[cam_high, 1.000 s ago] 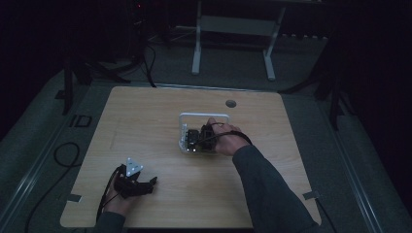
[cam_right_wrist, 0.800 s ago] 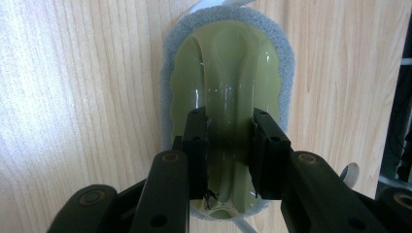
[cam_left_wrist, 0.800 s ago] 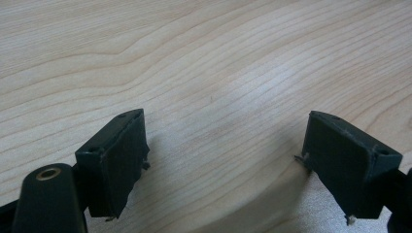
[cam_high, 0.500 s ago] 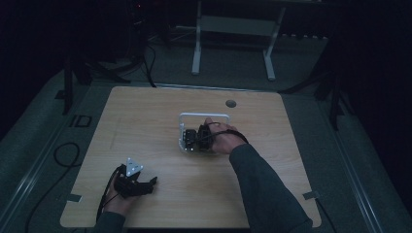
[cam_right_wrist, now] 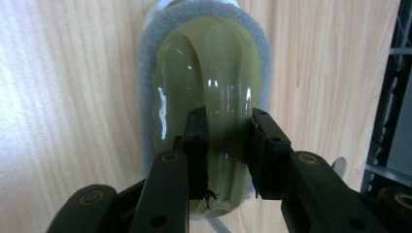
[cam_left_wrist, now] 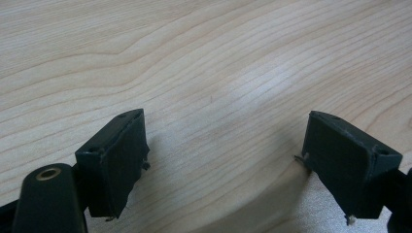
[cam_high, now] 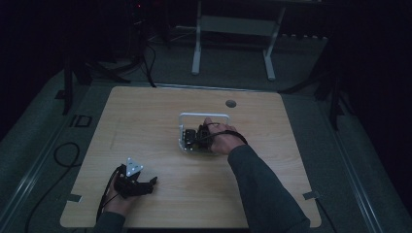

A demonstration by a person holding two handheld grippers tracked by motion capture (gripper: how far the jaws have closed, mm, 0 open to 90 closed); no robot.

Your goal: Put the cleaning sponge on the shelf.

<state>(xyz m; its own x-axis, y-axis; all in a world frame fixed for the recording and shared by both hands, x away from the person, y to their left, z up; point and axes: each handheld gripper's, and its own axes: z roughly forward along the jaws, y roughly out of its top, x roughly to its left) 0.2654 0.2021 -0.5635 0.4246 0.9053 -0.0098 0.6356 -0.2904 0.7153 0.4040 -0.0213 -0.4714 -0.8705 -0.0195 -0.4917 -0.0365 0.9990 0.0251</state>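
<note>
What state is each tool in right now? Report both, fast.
Left tool: open, nothing between its jaws, over the bare wooden table.
Right tool: closed on the translucent green handle of the grey-sponge scrubber.

The person wears a dark grey long sleeve on the right arm, and a similar dark cuff shows at the left wrist. The left gripper has two black block-shaped jaws with small screw holes, a brass-coloured ring at one joint, a grey three-cornered plate on top and a black cable. The right gripper has black link arms with brass-coloured rivets.
</note>
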